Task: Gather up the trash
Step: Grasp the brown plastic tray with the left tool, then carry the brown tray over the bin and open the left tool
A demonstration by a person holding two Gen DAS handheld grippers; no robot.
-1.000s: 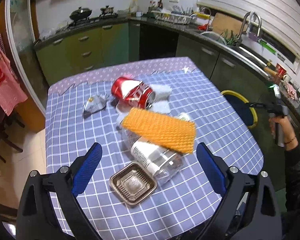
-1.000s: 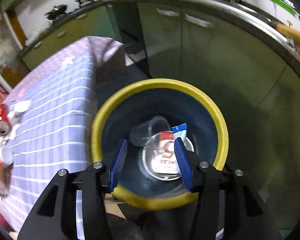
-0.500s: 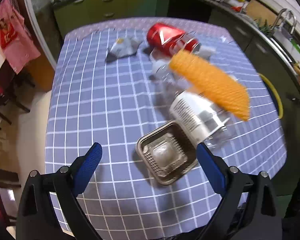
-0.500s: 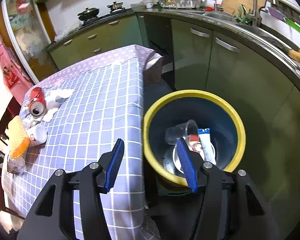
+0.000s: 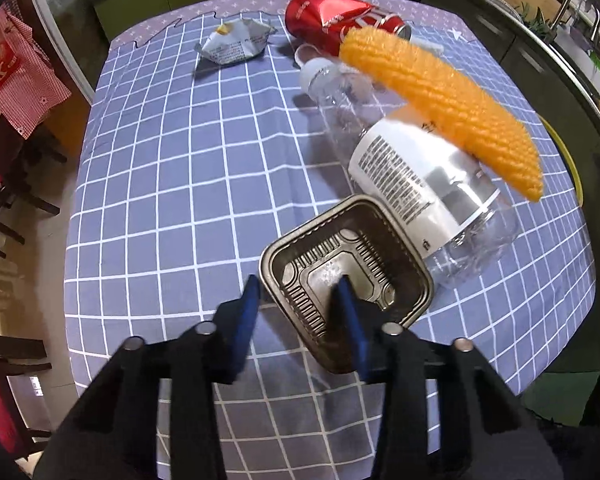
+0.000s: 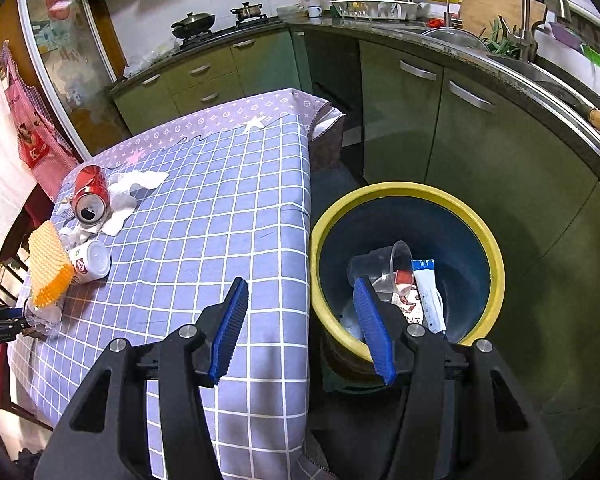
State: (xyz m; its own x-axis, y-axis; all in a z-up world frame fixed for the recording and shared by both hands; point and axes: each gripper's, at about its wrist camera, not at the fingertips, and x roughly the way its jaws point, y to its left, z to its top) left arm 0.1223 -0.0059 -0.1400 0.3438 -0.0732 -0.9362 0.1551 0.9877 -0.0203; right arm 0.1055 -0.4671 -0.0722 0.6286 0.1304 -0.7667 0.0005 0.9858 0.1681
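Note:
A dark plastic tray (image 5: 364, 280) lies on the checked tablecloth (image 5: 172, 184). My left gripper (image 5: 300, 292) straddles the tray's near-left wall, one finger outside and one inside, jaws narrowed around it. Behind the tray lie a clear plastic bottle (image 5: 412, 168), an orange foam net (image 5: 440, 100), a crushed red can (image 5: 328, 16) and a crumpled wrapper (image 5: 236, 46). My right gripper (image 6: 300, 296) is open and empty above the table's edge, beside the yellow-rimmed blue bin (image 6: 496, 264), which holds a clear cup (image 6: 384, 266) and wrappers.
The right wrist view shows the can (image 6: 90, 196), white tissue (image 6: 136, 186), the foam net (image 6: 48, 264) and a small white bottle (image 6: 92, 266) on the table. Green kitchen cabinets (image 6: 440, 120) stand behind the bin. Chairs (image 5: 4, 184) stand left of the table.
My left gripper came down to the tray and its jaws narrowed around the near wall. My right gripper rose and drew back from over the bin, still open.

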